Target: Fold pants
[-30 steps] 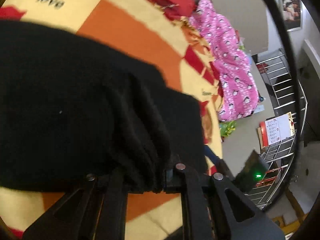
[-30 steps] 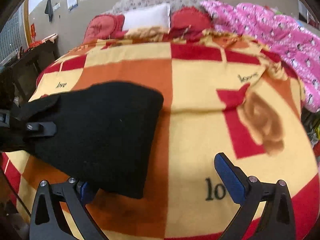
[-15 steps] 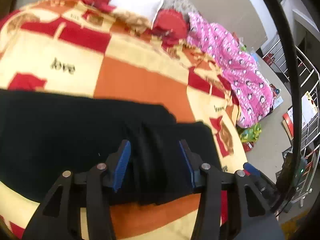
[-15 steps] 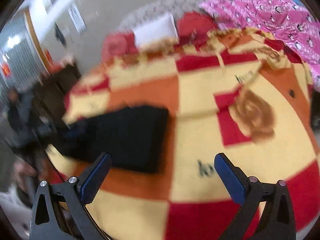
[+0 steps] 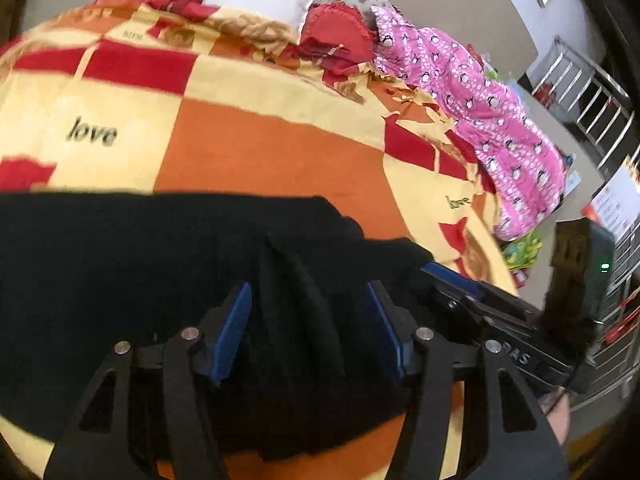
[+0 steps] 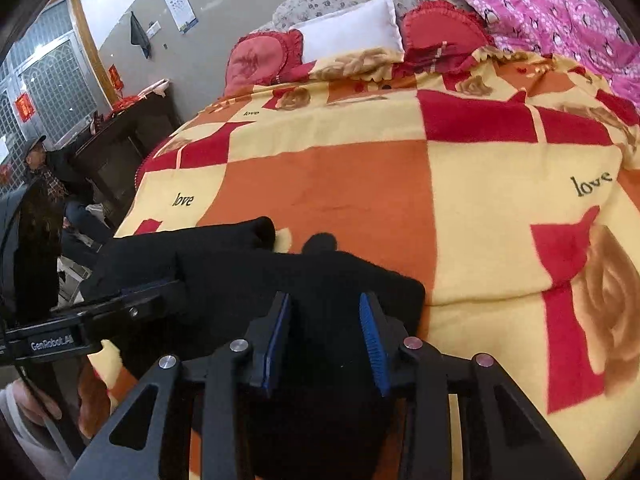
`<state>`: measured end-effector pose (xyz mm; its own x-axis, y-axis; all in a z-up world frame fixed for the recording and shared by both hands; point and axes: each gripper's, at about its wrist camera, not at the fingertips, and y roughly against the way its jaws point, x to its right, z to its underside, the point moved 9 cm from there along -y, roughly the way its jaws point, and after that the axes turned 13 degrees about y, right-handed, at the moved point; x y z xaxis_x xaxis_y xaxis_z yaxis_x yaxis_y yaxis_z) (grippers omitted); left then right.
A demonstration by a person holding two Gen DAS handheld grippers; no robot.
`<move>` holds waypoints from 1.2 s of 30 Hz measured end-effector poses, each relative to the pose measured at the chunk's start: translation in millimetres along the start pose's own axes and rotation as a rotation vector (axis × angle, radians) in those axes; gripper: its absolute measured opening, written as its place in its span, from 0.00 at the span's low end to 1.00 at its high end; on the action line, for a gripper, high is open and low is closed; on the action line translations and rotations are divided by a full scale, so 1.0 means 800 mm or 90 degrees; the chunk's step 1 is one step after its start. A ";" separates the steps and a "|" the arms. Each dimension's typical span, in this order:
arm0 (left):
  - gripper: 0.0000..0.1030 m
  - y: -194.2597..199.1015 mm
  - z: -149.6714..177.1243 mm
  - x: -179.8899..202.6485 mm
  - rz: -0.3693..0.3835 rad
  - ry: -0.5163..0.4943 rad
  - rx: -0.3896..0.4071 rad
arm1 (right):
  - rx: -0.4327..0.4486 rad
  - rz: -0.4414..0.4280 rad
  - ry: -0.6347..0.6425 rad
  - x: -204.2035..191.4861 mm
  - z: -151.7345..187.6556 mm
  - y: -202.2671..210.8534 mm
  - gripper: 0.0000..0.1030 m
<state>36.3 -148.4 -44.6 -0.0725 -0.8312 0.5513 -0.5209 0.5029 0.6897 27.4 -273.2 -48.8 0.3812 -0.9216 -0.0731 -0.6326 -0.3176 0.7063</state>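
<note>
Both my grippers straddle the folded black pants: left gripper just opened, released; right gripper just closing around the near edge, grip uncertain. Probably one more fold remains.

The blanket reads "love" (repeatedly); the left gripper reads "GenRobot.AI".

A bed spread with a fleece blanket checked in orange, cream and red carries folded black pants right under the gripper tips. Far ahead lie a white pillow between two red frilled cushions, a pink patterned quilt off right.
</note>
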 end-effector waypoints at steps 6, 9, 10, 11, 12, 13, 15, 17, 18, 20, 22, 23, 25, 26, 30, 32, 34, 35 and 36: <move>0.55 0.011 -0.001 -0.001 0.010 0.006 -0.008 | 0.001 -0.007 -0.012 -0.005 0.004 0.024 0.40; 0.55 0.035 0.000 -0.006 0.017 0.015 0.010 | 0.007 -0.002 0.011 -0.019 0.013 0.052 0.54; 0.59 0.040 0.002 -0.007 0.015 0.012 0.015 | 0.003 0.003 0.021 -0.024 0.016 0.056 0.55; 0.63 0.042 0.006 -0.010 0.013 0.012 0.017 | -0.004 0.008 0.033 -0.030 0.023 0.058 0.55; 0.64 0.040 0.010 -0.011 0.012 0.014 0.015 | -0.008 0.009 0.036 -0.032 0.026 0.060 0.55; 0.64 0.037 0.013 -0.015 0.006 0.015 0.011 | -0.011 0.011 0.038 -0.035 0.031 0.060 0.55; 0.64 0.026 0.018 -0.026 -0.009 0.025 0.000 | -0.012 0.031 0.042 -0.036 0.039 0.059 0.55; 0.64 0.027 0.017 -0.029 -0.005 0.023 0.016 | -0.028 0.046 0.042 -0.032 0.050 0.053 0.54; 0.64 0.026 0.018 -0.027 -0.015 0.013 0.021 | -0.036 0.053 0.038 -0.029 0.056 0.047 0.54; 0.64 0.024 0.018 -0.024 -0.032 -0.006 0.030 | -0.041 0.059 0.038 -0.026 0.063 0.037 0.55; 0.64 0.022 0.017 -0.022 -0.044 -0.020 0.034 | -0.045 0.048 0.026 -0.023 0.061 0.041 0.57; 0.64 0.023 0.016 -0.022 -0.043 -0.017 0.031 | -0.044 0.043 0.023 -0.023 0.058 0.045 0.57; 0.64 0.027 0.012 -0.025 -0.040 0.000 0.030 | -0.031 0.034 0.021 -0.025 0.048 0.055 0.57; 0.64 0.031 0.009 -0.029 -0.045 0.009 0.035 | -0.024 0.029 0.023 -0.028 0.042 0.058 0.57; 0.64 0.039 0.002 -0.036 -0.062 0.013 0.047 | 0.000 0.005 0.048 -0.048 0.014 0.057 0.57; 0.65 0.043 0.001 -0.040 -0.070 0.010 0.052 | 0.006 0.002 0.057 -0.053 0.003 0.051 0.57; 0.67 0.049 -0.001 -0.044 -0.081 0.005 0.061 | 0.009 -0.006 0.061 -0.058 -0.010 0.038 0.57; 0.68 0.052 -0.001 -0.046 -0.085 0.002 0.064 | 0.007 -0.008 0.063 -0.061 -0.014 0.030 0.57; 0.68 0.056 -0.002 -0.049 -0.089 0.001 0.069 | 0.004 -0.009 0.066 -0.064 -0.016 0.025 0.57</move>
<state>17.5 -93.1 -34.5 0.0078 -0.8907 0.4545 -0.6149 0.3542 0.7046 4.4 -229.7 -22.0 0.4574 -0.8892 -0.0090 -0.6315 -0.3319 0.7008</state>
